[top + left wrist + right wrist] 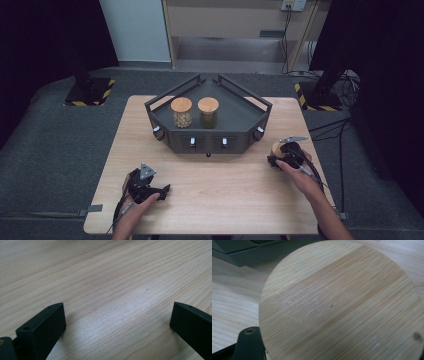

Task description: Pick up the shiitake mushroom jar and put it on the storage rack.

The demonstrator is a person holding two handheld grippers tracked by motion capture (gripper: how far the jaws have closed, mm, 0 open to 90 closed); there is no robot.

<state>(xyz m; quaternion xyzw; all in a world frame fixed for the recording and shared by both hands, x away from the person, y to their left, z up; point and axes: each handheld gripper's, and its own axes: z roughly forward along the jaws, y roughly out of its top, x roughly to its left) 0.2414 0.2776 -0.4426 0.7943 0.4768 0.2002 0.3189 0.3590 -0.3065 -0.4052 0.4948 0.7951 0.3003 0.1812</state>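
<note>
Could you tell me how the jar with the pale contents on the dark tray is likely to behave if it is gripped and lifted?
The pale-filled jar looks like clear glass, so it is probably rigid, smooth and somewhat slippery, and breakable if dropped. It appears nearly full, so likely fairly heavy for its size. Its wooden lid may simply rest on top, so gripping the body seems safer. On its side it would roll.

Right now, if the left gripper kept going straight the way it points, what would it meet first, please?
Probably the bare wooden tabletop. The left gripper is open and tilted down at the wood, with nothing between its jaws or ahead. Depth is hard to judge.
</note>
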